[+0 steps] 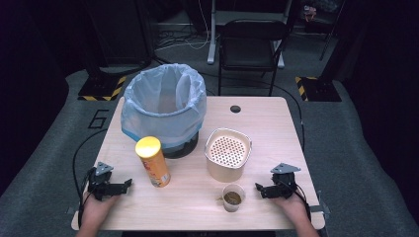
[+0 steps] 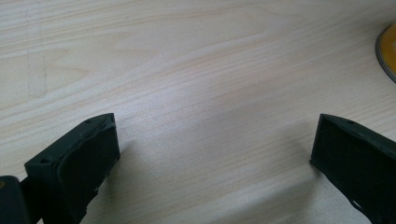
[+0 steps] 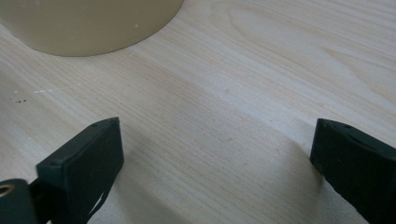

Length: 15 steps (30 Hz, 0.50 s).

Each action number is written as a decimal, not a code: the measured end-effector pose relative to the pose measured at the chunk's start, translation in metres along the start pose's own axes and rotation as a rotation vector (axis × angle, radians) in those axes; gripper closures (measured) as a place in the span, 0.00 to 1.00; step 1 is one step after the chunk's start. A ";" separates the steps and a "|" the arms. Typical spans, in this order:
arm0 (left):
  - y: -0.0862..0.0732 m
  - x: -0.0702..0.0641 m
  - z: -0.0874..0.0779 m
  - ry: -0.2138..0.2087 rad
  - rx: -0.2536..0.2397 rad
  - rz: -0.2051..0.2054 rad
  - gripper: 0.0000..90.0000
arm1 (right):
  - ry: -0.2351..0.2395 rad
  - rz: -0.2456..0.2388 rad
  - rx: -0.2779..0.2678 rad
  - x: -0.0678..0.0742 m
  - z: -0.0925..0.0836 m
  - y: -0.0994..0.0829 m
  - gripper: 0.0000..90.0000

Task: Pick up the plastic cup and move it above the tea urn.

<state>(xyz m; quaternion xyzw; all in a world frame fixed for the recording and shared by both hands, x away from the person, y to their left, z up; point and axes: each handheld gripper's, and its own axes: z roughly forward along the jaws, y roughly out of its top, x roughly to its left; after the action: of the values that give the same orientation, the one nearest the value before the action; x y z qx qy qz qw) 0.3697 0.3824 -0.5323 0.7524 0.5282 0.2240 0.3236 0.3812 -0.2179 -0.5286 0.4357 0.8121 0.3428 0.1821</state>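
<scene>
A yellow chip can [image 1: 152, 161] stands upright on the wooden table [image 1: 257, 118], left of centre. A cream container with a perforated strainer top [image 1: 228, 153] sits to its right. In front of that is a small clear cup [image 1: 232, 197] holding brownish stuff. My left gripper [image 1: 126, 185] rests low at the front left, open, jaws pointing right toward the can; the can's base edge [image 2: 387, 53] peeks in at the right of the left gripper view. My right gripper [image 1: 259, 189] lies at the front right, open, pointing left at the cup; the cream container's wall [image 3: 88, 23] is beyond its jaws.
A bin lined with a pale blue bag [image 1: 164, 106] stands at the back left of the table. A round cable hole [image 1: 235, 109] is near the far edge. A black chair [image 1: 251, 47] stands behind the table. Bare wood lies between both grippers' jaws.
</scene>
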 end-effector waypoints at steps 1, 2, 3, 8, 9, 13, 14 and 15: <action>0.000 0.000 0.000 -0.001 -0.005 -0.005 0.01 | 0.005 -0.002 -0.007 0.001 0.000 0.000 0.07; 0.000 0.000 0.000 -0.002 -0.005 -0.006 0.01 | 0.011 -0.012 -0.007 0.000 -0.001 0.000 0.09; 0.000 0.000 0.000 -0.002 -0.005 -0.006 0.01 | 0.011 -0.012 -0.007 0.000 -0.001 0.000 0.09; -0.001 0.000 0.000 -0.002 -0.005 -0.001 0.01 | 0.027 -0.037 -0.013 0.002 -0.005 0.002 0.16; -0.001 -0.001 0.000 -0.001 -0.004 0.000 0.01 | 0.027 -0.037 -0.013 0.002 -0.005 0.002 0.16; -0.001 -0.001 0.000 0.000 -0.004 0.000 0.01 | 0.070 0.013 -0.039 0.003 -0.014 0.005 0.15; -0.001 -0.001 0.000 0.000 -0.005 0.000 0.01 | 0.070 0.013 -0.039 0.003 -0.014 0.005 0.15; -0.001 -0.001 0.000 0.000 -0.005 0.001 0.01 | 0.083 0.016 -0.046 0.002 -0.016 0.005 0.15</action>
<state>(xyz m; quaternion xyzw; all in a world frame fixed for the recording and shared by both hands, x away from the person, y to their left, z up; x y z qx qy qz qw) 0.3690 0.3820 -0.5327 0.7517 0.5274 0.2255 0.3254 0.3733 -0.2205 -0.5133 0.4233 0.8072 0.3807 0.1557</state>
